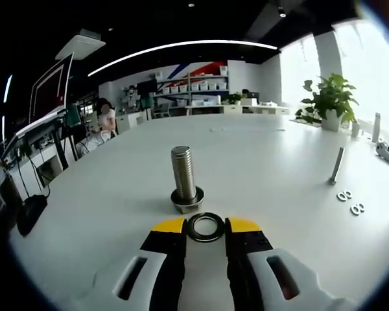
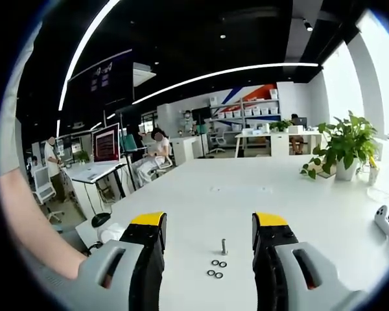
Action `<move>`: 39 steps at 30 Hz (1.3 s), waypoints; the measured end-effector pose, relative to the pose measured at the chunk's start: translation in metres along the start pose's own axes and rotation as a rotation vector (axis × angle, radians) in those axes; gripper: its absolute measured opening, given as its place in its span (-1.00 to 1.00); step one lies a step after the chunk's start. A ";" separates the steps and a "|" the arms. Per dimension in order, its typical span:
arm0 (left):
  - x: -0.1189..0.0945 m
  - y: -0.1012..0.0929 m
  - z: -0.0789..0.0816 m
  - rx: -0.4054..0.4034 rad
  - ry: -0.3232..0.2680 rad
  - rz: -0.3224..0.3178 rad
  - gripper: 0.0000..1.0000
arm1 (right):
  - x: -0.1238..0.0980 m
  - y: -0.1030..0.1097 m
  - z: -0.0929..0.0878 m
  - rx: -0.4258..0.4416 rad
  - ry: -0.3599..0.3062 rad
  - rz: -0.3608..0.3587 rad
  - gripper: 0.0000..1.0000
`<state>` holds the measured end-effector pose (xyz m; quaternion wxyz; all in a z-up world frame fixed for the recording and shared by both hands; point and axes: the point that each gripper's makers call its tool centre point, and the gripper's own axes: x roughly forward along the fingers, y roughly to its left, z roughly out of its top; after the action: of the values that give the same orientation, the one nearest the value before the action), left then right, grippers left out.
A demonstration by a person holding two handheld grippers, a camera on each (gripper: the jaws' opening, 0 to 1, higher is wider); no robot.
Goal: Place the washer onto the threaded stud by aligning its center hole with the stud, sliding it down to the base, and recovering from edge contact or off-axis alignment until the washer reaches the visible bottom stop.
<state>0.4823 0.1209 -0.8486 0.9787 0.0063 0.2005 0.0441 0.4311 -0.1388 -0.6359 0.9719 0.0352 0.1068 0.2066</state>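
Note:
A thick threaded stud (image 1: 184,176) stands upright on its hex head on the white table (image 1: 266,155). Just in front of it, a dark metal washer (image 1: 205,227) lies flat between the yellow tips of my left gripper (image 1: 205,228), whose jaws are shut on its edges. The washer sits low, close to the stud's base and apart from it. My right gripper (image 2: 209,228) is held high over the table with its jaws wide open and nothing between them.
A thin bolt (image 1: 337,166) stands at the right with loose washers (image 1: 350,201) beside it. From the right gripper view, a small bolt (image 2: 224,246) and several washers (image 2: 215,268) lie far below. A potted plant (image 1: 329,103) stands at the far right, and a person's arm (image 2: 32,220) at the left.

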 end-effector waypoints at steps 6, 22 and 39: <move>0.001 0.002 -0.001 -0.020 -0.008 0.005 -0.51 | 0.000 -0.001 -0.001 0.002 0.003 -0.002 0.11; 0.002 0.000 0.000 -0.012 -0.023 0.002 -0.56 | 0.000 -0.001 -0.001 0.004 0.006 -0.003 0.10; 0.008 -0.005 0.002 -0.001 0.007 -0.025 -0.58 | 0.000 -0.001 -0.001 0.008 0.003 -0.003 0.10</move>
<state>0.4905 0.1166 -0.8502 0.9785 0.0030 0.2038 0.0323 0.4312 -0.1403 -0.6370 0.9720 0.0385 0.1093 0.2046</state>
